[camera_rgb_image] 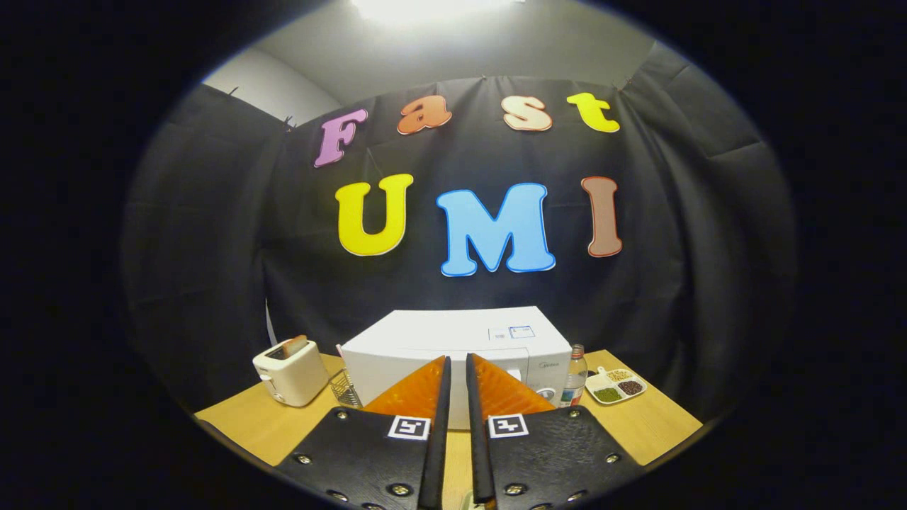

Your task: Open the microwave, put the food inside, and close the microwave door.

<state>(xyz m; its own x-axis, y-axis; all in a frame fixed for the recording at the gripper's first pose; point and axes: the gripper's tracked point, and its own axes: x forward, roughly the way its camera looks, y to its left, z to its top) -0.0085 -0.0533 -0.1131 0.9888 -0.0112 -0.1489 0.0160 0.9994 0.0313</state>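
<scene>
The gripper (457, 361), fingers nearly together with nothing between, hides the middle of the white box-shaped microwave's (453, 336) front; its door state can't be told.

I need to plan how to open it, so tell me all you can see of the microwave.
The microwave is a white box, glossy like painted metal or plastic, standing upright on the wooden table with its door shut. A sticker sits on its top and a round knob low on its front. The gripper, nearly closed, is just before it, not touching.
</scene>
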